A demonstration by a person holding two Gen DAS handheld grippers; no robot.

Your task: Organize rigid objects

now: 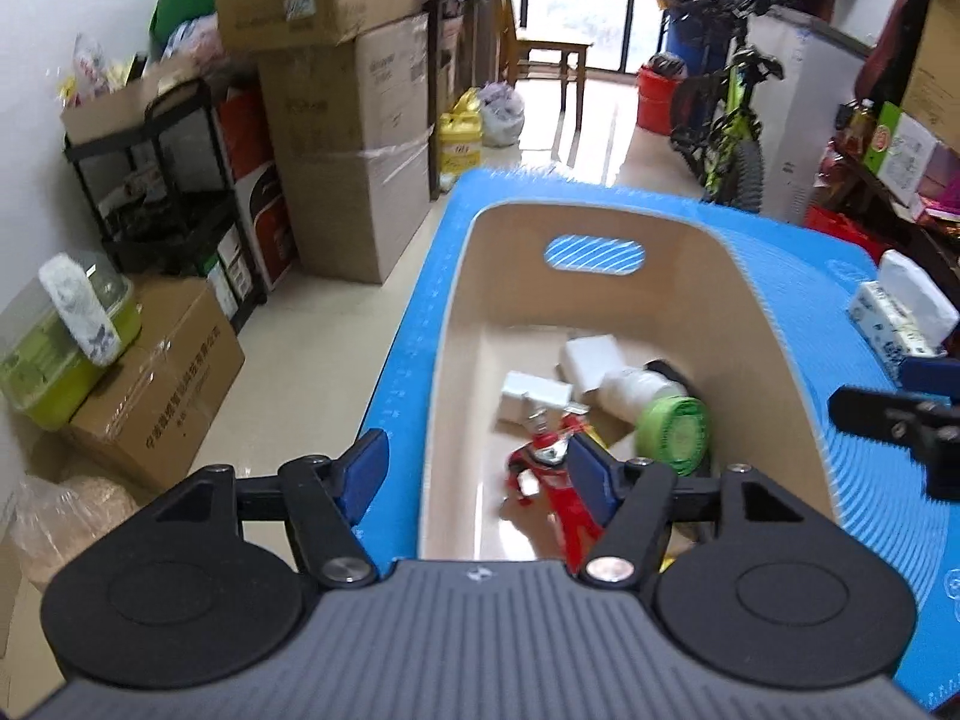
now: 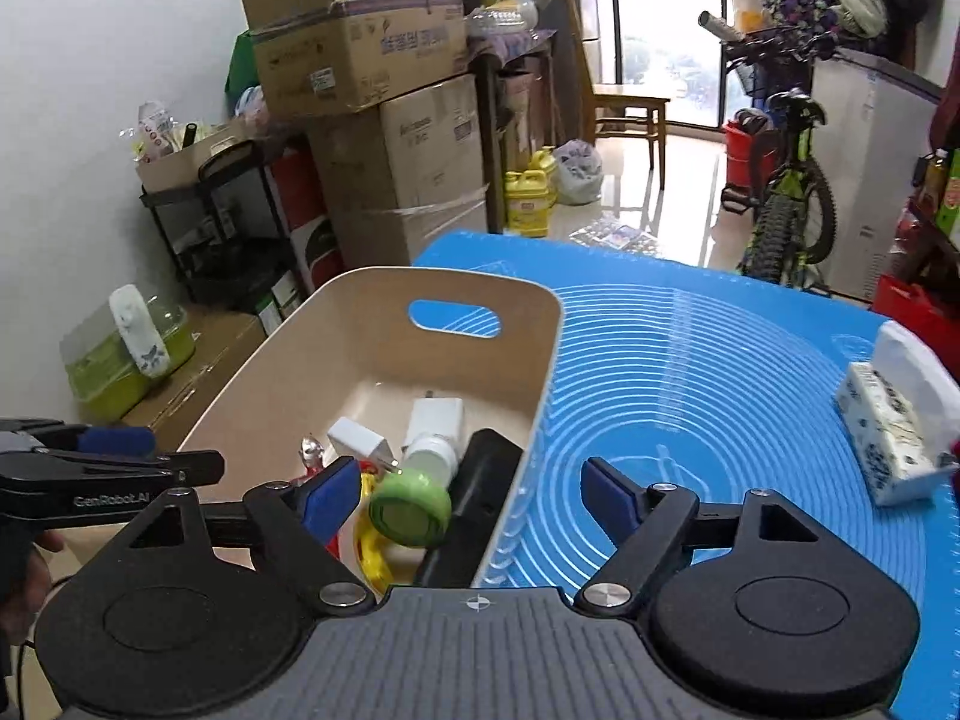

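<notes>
The beige oval plastic bin with a slot handle (image 1: 600, 222) sits on the blue silicone mat with white rings (image 2: 720, 372) that covers the counter. The bin is near the mat's left edge, which in the left wrist view runs just outside the bin's left wall, with bare floor beyond it. To the right of the bin the mat lies open up to one white tissue pack with a blue pattern (image 2: 888, 438) at the right edge of the frame.

Inside the bin lie two white square chargers (image 1: 591, 357), one white bottle with a green round cap (image 2: 414, 492), one red toy scooter (image 1: 558, 474), one black rectangular block (image 2: 474, 492) against the right wall, and one yellow piece (image 2: 375, 546) that is partly hidden.

The left claw (image 1: 474, 474) is released; its blue pads stand apart on either side of the bin's left wall and nothing is pressed between them. The right claw (image 2: 465, 495) is also released, one pad over the bin's contents, the other over the mat, straddling the bin's right wall without touching it.
</notes>
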